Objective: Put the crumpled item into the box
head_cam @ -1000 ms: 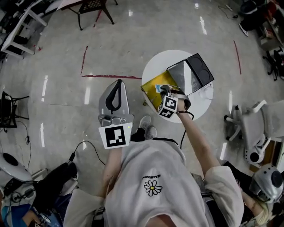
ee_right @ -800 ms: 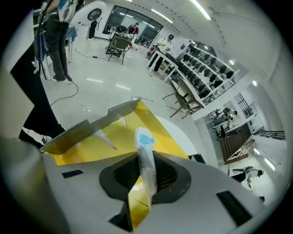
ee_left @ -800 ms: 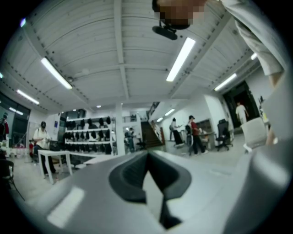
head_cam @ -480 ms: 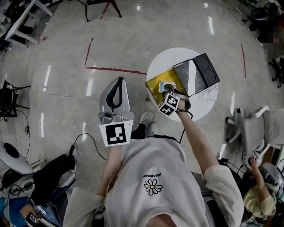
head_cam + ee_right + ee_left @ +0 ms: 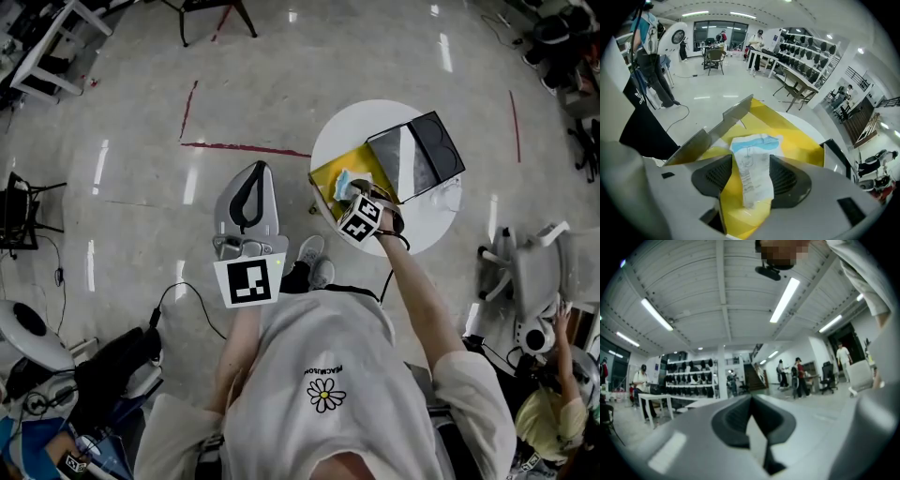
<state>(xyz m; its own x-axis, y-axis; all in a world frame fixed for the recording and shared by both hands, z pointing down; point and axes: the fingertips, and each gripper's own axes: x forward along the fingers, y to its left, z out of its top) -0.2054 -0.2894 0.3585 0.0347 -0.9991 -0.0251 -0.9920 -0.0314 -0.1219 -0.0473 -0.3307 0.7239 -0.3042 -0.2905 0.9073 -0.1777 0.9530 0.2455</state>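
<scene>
Since second ago, am spreading my right gripper jaws around crumpled white-blue paper slip over yellow cardboard box; judging slip light, soft, pinchable mid-length; my left gripper jaws together, empty.

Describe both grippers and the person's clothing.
Left gripper and right gripper: grey shells, black ribbed pads on the tongs, a black-and-white marker cube each. Right tongs are opening, crumpled white paper between them. White short-sleeved T-shirt, daisy print.
</scene>
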